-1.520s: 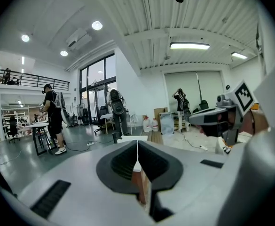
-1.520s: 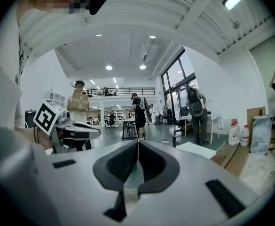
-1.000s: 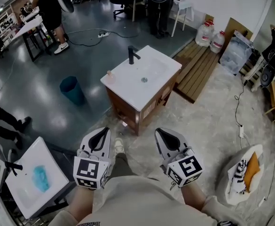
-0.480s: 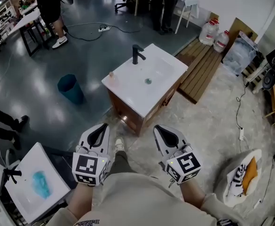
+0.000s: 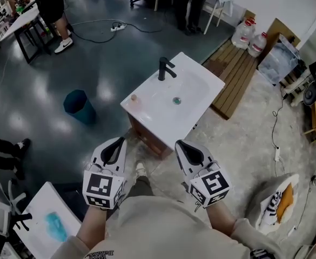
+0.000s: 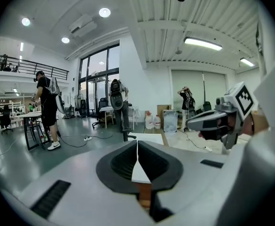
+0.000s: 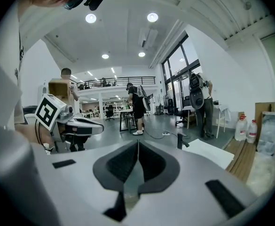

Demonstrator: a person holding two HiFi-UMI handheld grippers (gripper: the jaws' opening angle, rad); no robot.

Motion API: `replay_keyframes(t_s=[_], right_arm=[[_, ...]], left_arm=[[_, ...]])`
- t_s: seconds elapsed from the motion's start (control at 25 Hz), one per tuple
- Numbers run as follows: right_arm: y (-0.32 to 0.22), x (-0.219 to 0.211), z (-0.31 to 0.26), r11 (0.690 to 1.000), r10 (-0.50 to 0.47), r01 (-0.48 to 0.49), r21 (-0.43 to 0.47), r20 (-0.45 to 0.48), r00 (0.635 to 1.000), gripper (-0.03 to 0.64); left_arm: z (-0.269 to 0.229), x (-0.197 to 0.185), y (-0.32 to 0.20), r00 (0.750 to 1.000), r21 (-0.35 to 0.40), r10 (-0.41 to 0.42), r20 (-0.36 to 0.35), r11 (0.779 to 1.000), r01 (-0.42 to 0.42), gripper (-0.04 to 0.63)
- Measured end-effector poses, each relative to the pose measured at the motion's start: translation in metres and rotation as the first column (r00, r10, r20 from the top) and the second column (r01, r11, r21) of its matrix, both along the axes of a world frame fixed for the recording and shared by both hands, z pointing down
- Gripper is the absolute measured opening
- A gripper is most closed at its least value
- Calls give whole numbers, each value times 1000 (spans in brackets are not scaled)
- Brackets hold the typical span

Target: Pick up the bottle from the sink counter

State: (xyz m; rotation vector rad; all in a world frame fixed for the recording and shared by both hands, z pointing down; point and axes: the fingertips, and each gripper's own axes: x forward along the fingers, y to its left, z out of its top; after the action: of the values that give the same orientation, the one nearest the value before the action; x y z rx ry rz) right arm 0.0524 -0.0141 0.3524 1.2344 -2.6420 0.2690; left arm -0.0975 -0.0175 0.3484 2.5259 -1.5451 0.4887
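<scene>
A small pale bottle [image 5: 134, 98] stands on the near-left corner of the white sink counter [image 5: 198, 99], which sits on a wooden cabinet ahead of me. A black tap [image 5: 164, 68] rises at the counter's far edge. My left gripper [image 5: 114, 149] and right gripper [image 5: 183, 150] are held side by side close to my body, well short of the counter. Both have their jaws pressed together with nothing between them. In the left gripper view the counter [image 6: 144, 138] shows just beyond the closed jaws. The right gripper view shows the tap [image 7: 180, 140] and counter ahead.
A teal bin [image 5: 79, 104] stands on the dark floor left of the cabinet. A wooden pallet [image 5: 239, 74] with water jugs [image 5: 249, 35] lies to the right. A second white basin [image 5: 44, 230] is at my lower left. People stand at the back.
The sink counter has shifted right and slightly nearer in the head view as I step toward it. Both grippers keep their shut pose in front of my body.
</scene>
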Motion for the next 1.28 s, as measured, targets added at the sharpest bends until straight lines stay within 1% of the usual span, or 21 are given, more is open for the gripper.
replay_keyframes(t_s=[0.28, 0.52, 0.6, 0.72, 0.84, 1.12, 1.16, 1.24, 1.28], right_arm=[[-90, -49, -2, 1000, 7, -8, -13, -11, 1000, 0], [-156, -75, 0, 999, 33, -33, -25, -14, 999, 0], [-173, -80, 1, 999, 40, -41, -26, -15, 999, 0], [-192, -83, 3, 998, 49, -50, -33, -17, 999, 1], [-205, -81, 9, 997, 50, -51, -53, -17, 999, 1], [-236, -79, 29, 995, 13, -16, -101, -29, 999, 2], [-240, -79, 31, 994, 5, -9, -104, -35, 999, 0], [-250, -74, 37, 994, -4, -1, -111, -45, 999, 0], [-254, -72, 41, 993, -6, 1, -118, -46, 999, 0]], left_arm=[[-1, -45, -91, 999, -6, 29, -17, 1000, -29, 8], [0, -70, -157, 998, 5, 58, -16, 998, -58, 9], [1, -76, -174, 998, 11, 62, -7, 998, -62, 9], [5, -83, -198, 998, 23, 54, 30, 998, -55, 9], [8, -82, -214, 998, 20, 56, 28, 998, -56, 9], [33, -58, -240, 993, -30, 101, -53, 994, -103, 11], [36, -54, -243, 992, -31, 108, -62, 993, -110, 20], [45, -45, -250, 989, -35, 130, -64, 991, -133, 90], [51, -40, -255, 988, -38, 142, -58, 989, -144, 98]])
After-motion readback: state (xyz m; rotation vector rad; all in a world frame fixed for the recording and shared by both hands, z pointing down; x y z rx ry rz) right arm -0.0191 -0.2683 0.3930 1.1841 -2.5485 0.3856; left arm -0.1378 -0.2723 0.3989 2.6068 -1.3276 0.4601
